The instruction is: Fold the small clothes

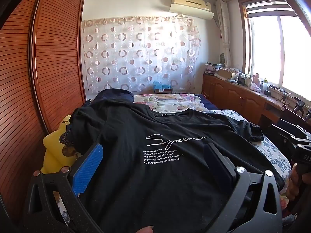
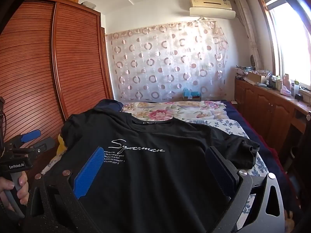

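A black T-shirt point(image 1: 155, 184) with white script lettering lies spread face up on the bed, collar at the far end. Its right sleeve point(image 1: 250, 132) is bunched up. My left gripper point(image 1: 153, 155) hovers open over the shirt's lower chest, blue pad point(image 1: 87, 167) on the left and dark pad point(image 1: 215, 159) on the right, gripping nothing. In the right wrist view the same shirt point(image 2: 155, 184) lies under my right gripper point(image 2: 155, 161), which is also wide open and holds nothing. The left gripper point(image 2: 38, 138) shows at that view's left edge, held by a hand point(image 2: 11, 190).
A slatted wooden wardrobe point(image 1: 48, 68) runs along the left of the bed. A yellow plush toy point(image 1: 52, 151) sits by the shirt's left side. Behind the shirt lie a dark blue garment point(image 1: 116, 95) and a floral quilt point(image 1: 165, 103). Cluttered wooden cabinets point(image 1: 233, 95) line the window wall.
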